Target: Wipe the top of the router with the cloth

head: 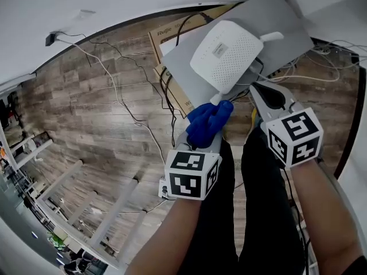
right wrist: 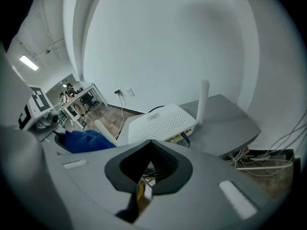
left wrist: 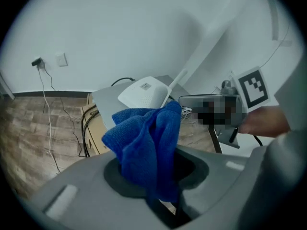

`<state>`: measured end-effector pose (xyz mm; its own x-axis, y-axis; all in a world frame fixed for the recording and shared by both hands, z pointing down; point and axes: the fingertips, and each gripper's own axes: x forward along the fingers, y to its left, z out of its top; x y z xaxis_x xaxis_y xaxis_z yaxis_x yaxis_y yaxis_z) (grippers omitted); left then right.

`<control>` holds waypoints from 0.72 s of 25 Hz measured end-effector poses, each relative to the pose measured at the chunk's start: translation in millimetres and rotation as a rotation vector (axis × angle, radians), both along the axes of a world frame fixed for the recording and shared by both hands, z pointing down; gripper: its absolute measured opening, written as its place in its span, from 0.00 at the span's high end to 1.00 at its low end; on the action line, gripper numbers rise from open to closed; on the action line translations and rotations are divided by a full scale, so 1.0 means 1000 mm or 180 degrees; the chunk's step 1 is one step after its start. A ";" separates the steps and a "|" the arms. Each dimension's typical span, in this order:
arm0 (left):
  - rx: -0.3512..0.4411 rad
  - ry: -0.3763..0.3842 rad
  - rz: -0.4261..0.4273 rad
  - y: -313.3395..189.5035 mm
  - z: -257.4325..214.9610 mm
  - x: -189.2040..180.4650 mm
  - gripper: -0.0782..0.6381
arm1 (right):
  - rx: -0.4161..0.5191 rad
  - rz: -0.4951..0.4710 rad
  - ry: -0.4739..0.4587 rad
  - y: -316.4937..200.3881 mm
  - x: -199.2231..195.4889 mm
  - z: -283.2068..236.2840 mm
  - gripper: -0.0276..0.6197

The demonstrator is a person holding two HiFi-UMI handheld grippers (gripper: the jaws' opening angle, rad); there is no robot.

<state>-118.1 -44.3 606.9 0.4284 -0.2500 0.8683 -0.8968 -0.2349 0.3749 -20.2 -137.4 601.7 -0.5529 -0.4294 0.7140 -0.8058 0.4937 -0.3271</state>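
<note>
The white router [head: 226, 53] lies on a grey shelf [head: 287, 22] in the upper centre-right of the head view, with wood floor to the left. Just below its lower edge, the left gripper [head: 210, 129] has its jaws clamped on a bunched blue cloth [head: 207, 122], whose top reaches the tip of an antenna [head: 217, 99]. The right gripper [head: 261, 91], beside the cloth at the right, has its jaws together with nothing between them and points at the router's lower right corner.

Grey tabletop [head: 287, 22] at one o'clock, bearing white router [head: 226, 53]; wood-look floor [head: 86, 113] below, with cardboard box [head: 172, 36], cables [head: 330, 50].
</note>
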 end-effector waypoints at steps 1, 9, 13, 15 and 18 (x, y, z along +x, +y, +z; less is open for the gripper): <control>-0.0031 -0.0008 -0.0006 -0.001 0.007 -0.001 0.57 | -0.0013 -0.0009 0.0003 0.001 -0.001 0.001 0.92; 0.0014 -0.0217 0.0257 -0.027 0.033 -0.005 0.57 | -0.0018 -0.0026 0.0006 -0.006 -0.002 0.004 0.92; 0.0230 -0.0458 0.0564 -0.034 0.021 -0.015 0.57 | -0.0006 -0.0003 0.0004 -0.008 0.000 0.002 0.92; 0.0299 -0.0480 0.0621 -0.036 0.010 -0.017 0.57 | 0.0003 0.0011 0.0006 -0.010 0.000 -0.001 0.92; 0.0375 -0.0452 0.0634 -0.039 -0.012 -0.015 0.57 | 0.0053 0.0054 0.0013 -0.014 0.003 -0.013 0.92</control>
<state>-133.3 -83.3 594.9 0.3552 -0.2759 0.8931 -0.8702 -0.4466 0.2081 -17.2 -151.9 588.7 -0.5427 -0.4505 0.7089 -0.8153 0.4854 -0.3157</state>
